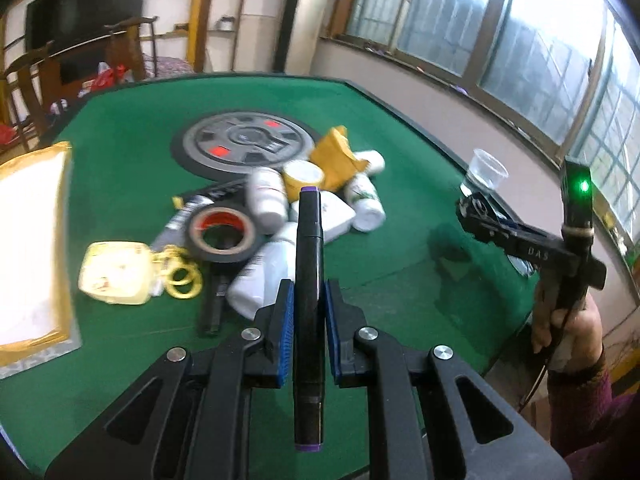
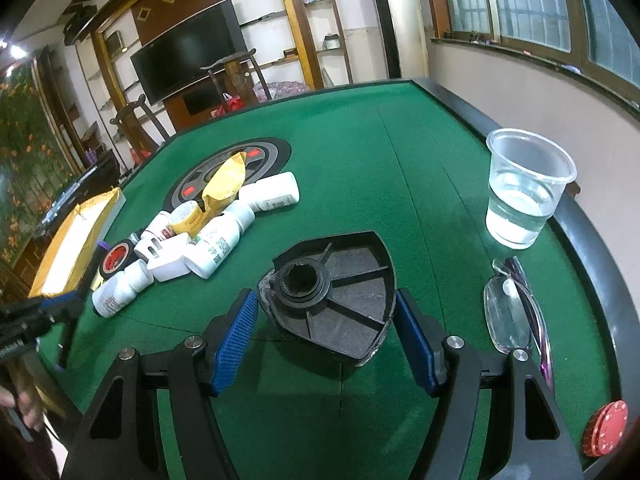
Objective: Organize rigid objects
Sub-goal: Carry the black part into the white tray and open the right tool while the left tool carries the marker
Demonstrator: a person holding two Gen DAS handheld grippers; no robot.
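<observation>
Black marker (image 1: 308,280) sits lengthwise in the tight left gripper (image 1: 307,300); the box (image 1: 28,248), maybe its goal, lies left.

The right gripper (image 2: 326,320) stands half-wide around a black holder (image 2: 340,300), maybe gripping it.

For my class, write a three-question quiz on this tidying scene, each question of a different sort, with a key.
1. True or false: the left gripper is shut on a black marker with purple ends.
2. Multiple choice: what sits between the right gripper's blue pads? A) a white bottle B) a black compartmented holder C) a roll of tape
3. Short answer: what does the clear plastic cup near the table edge contain?

Key
1. True.
2. B; the frames do not show whether the pads press on it.
3. A clear liquid, filling roughly the lower half.
</observation>
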